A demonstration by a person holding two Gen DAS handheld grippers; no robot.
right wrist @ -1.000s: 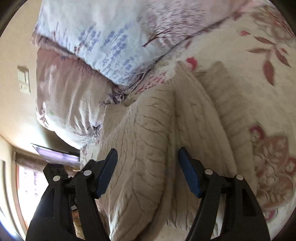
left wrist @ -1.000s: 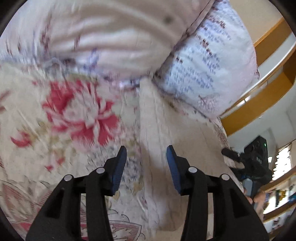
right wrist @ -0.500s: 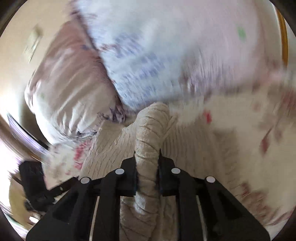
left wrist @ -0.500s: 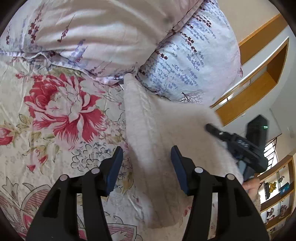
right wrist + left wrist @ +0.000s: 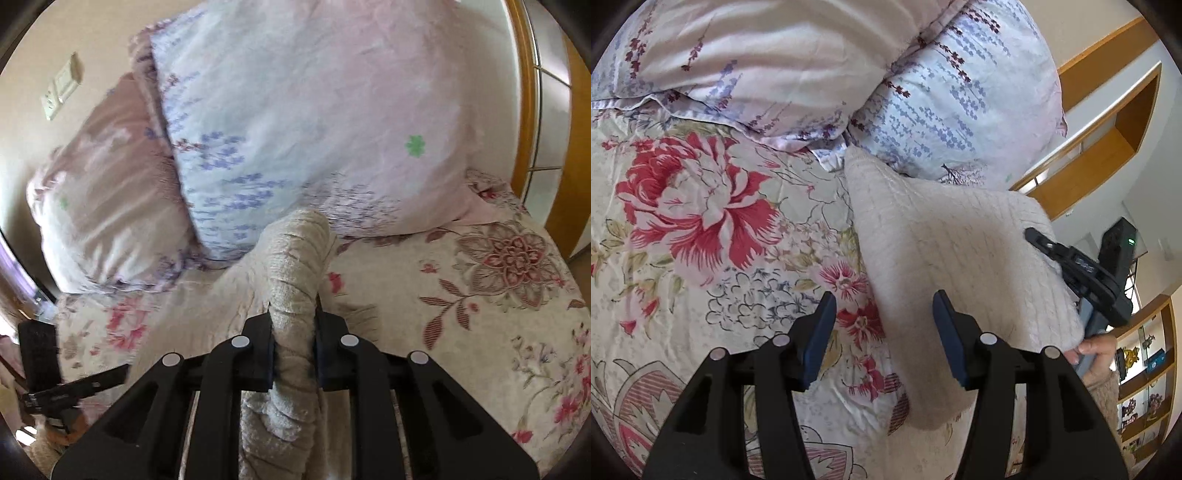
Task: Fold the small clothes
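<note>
A flowered bedspread (image 5: 701, 258) fills the background. The right gripper (image 5: 294, 347) is clamped on a bunched fold of the cream sweater (image 5: 942, 258) — lifted off the bed near two pillows (image 5: 314, 129). The left gripper (image 5: 882, 332) hangs with fingers apart, empty, over the sweater's edge.

Ahead of you, two pillows (image 5: 923, 103) block the way past the raised knit garment (image 5: 945, 266). Your left gripper (image 5: 882, 332) has bare floral bedspread (image 5: 701, 229) to its left; the wooden headboard (image 5: 524, 110) bounds the right.
</note>
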